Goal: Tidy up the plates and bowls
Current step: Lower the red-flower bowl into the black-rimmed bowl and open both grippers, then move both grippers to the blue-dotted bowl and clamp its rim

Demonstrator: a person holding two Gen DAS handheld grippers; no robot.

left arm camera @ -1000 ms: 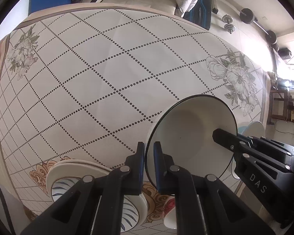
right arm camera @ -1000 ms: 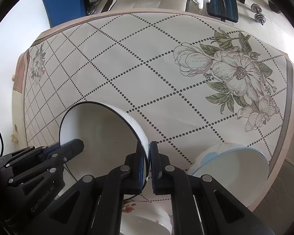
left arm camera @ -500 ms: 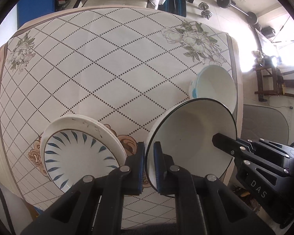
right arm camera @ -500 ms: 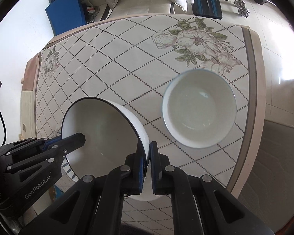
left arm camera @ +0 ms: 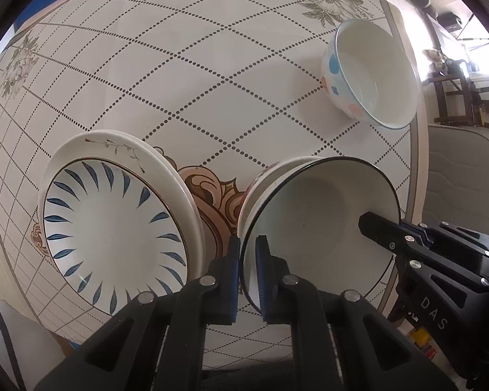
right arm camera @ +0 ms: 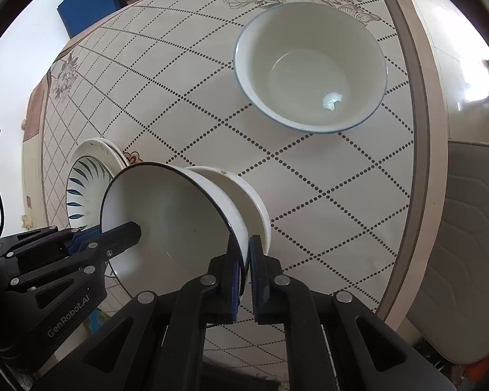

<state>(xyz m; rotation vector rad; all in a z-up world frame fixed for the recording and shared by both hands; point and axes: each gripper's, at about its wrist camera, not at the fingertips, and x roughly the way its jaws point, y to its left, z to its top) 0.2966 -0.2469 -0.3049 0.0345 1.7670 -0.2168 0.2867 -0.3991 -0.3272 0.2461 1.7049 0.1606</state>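
Gripping, left wrist view: left gripper (left arm camera: 247, 257) has its jaws clamped on the near-left rim of the black-rimmed bowl (left arm camera: 309, 224).
Bowl position: held tilted above the table (left arm camera: 179, 65), directly over a second white bowl (left arm camera: 270, 176) whose rim shows behind it.
Opposite rim: right gripper (left arm camera: 379, 226) is pinched on the bowl's right edge.
Plates: stack of plates (left arm camera: 114, 224) sits on the table to the left, just beside the held bowl; the top one has blue leaf marks.
Dotted bowl: dotted bowl (left arm camera: 371, 75) stands upright near the table's far right edge, well apart from the others.

Gripping, right wrist view: right gripper (right arm camera: 244, 260) has its jaws closed tight on the black-rimmed bowl's (right arm camera: 172, 221) right rim.
Opposite rim: left gripper (right arm camera: 127, 231) holds the left edge.
Beneath: second white bowl (right arm camera: 251, 202) shows just behind and under the held one.
Plates: stack of plates (right arm camera: 88, 169) is partly hidden at left.
Dotted bowl: dotted bowl (right arm camera: 309, 65) rests empty on the table (right arm camera: 342, 195), apart.
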